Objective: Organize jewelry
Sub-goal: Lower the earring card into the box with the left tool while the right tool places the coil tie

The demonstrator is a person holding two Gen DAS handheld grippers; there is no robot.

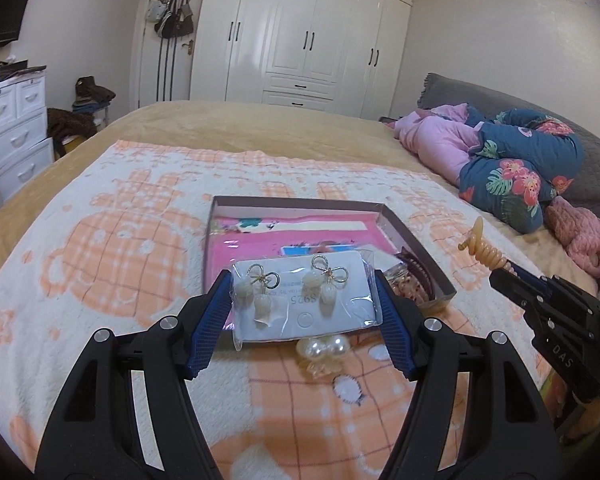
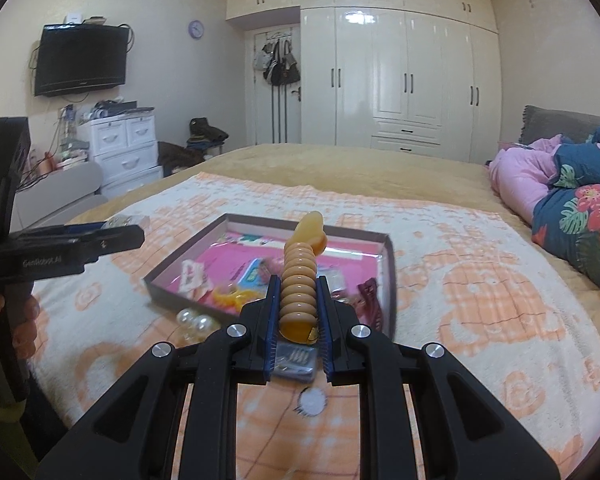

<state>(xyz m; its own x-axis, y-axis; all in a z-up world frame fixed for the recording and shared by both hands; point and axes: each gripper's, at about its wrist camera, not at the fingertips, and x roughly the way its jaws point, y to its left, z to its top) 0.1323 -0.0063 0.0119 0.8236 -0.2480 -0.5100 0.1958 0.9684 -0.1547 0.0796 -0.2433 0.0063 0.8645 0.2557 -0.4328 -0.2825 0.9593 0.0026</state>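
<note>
While ribbed blue fingers (image 1: pixel 394 320) pinch glossy earring card (image 1: pixel 304 300).

A white wardrobe (image 2: pixel 400 76) fills the far wall; left of it hang bags (image 2: pixel 278 64), a clock (image 2: pixel 196 29), a television (image 2: pixel 80 60)

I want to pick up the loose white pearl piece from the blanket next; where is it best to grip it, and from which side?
Judging by its pose, grip the two round white pearls across their pair from above: they lie side by side on the orange-and-white blanket, near the shallow brown cardboard box. Both tongs are occupied.
</note>
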